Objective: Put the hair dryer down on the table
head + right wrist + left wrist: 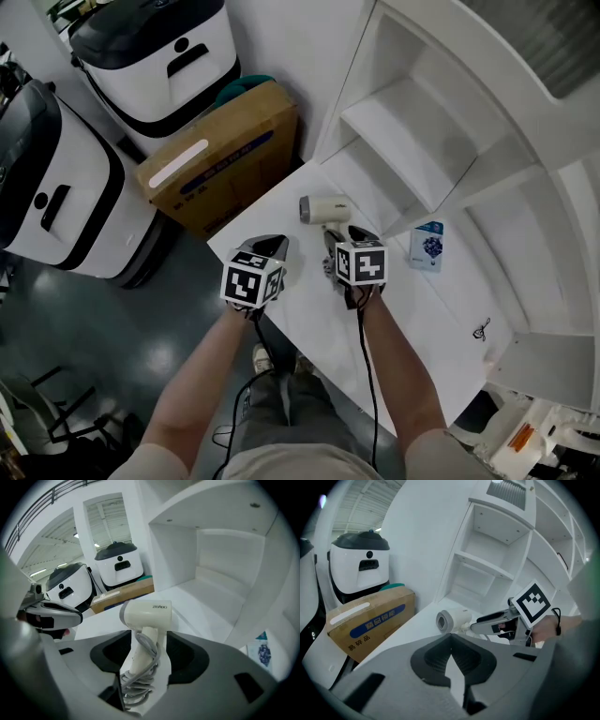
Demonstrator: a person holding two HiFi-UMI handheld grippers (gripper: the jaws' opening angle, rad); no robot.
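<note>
Right hand-held gripper (140, 667): jaws clamped on the handle (144, 648) of the hair dryer (146, 615). The grey cord (137, 682) is wound round the handle and caught in the same grip. The barrel sits just ahead of the jaw tips and crosswise to them.

From the head view, the hair dryer (323, 208) is low over the white table (309, 323), beyond the right hand-held gripper (339, 246). Whether it touches the table cannot be read.

Left hand-held gripper (454, 672): jaws drawn almost together with nothing between them, parked to the left of the right one, the dryer ahead and to its right.

Handling, as judged:
- Rigid plastic shell, smooth and likely a bit slick.
- Moderate weight, top-heavy towards the barrel, so it will want to roll about the handle when let go.
- The handle is the sensible hold. The cord wraps add bite but are soft and can shift under the pads.
- Lower until the barrel bears on the table before parting the jaws.
</note>
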